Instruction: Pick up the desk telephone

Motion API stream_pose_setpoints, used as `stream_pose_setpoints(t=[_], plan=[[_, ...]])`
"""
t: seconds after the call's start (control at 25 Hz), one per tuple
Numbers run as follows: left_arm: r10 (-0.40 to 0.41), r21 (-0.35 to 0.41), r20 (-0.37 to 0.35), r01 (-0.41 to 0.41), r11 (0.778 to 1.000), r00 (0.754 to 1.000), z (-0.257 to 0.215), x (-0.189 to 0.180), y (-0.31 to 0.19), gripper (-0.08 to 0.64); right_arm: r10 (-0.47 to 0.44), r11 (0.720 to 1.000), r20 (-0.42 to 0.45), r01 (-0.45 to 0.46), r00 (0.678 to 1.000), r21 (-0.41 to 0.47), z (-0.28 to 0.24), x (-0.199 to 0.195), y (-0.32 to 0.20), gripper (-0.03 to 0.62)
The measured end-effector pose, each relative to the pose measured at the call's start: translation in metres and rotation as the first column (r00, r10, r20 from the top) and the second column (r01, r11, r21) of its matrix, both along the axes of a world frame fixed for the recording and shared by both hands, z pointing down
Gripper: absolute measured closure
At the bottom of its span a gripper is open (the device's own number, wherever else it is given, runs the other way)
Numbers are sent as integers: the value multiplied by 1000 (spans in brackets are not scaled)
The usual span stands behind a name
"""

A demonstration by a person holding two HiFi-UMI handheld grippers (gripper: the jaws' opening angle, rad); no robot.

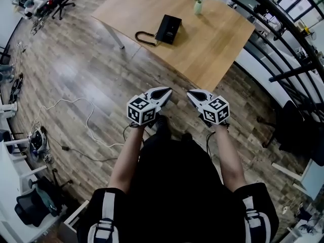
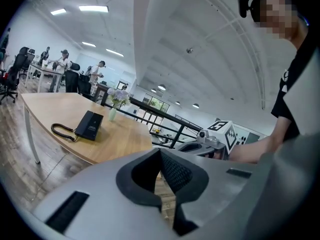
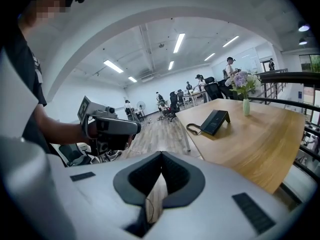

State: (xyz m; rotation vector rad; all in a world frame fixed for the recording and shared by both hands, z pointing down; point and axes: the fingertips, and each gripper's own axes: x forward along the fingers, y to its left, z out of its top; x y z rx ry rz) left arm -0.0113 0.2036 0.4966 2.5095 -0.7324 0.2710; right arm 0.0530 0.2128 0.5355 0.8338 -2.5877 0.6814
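Note:
The black desk telephone (image 1: 168, 29) lies on a light wooden table (image 1: 212, 54), with its coiled cord (image 1: 145, 37) looping off its left side. It also shows in the left gripper view as the telephone (image 2: 90, 125) and in the right gripper view as the telephone (image 3: 215, 121), far ahead in both. My left gripper (image 1: 165, 91) and right gripper (image 1: 192, 93) hang side by side over the floor, short of the table's near edge. Both are shut with nothing between the jaws. The two point toward the table.
A vase of flowers (image 1: 198, 3) stands on the table beyond the phone. A black railing (image 1: 276, 39) runs along the table's right side. White cables (image 1: 76, 116) trail over the wood floor at left. Office chairs (image 1: 56, 0) and distant people (image 2: 62, 63) are at the back.

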Motion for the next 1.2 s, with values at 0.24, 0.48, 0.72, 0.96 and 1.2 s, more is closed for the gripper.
stream_pose_setpoints(t=[0.24,0.48,0.72,0.96,1.2], plan=[[25,-13,-9,-25,1000,1000,1,-17,-17,538,35,999,0,-35,999,-7,1,-15,-17,569],[56,-17,-13,-56,998,998,5,-32,-28,538,65,998,-6,-65,998,-9,4,-31,-26,569],[78,-2,-10,-78,997,997,7,-49,-48,538,89,996,-10,-89,996,-4,7,-45,-42,569],[73,13,-12,-72,997,997,1,-65,-63,538,96,995,-5,-96,995,10,5,-59,-58,569],[65,7,-12,-65,998,998,6,-80,-70,538,93,996,-10,-92,996,8,8,-71,-68,569]])
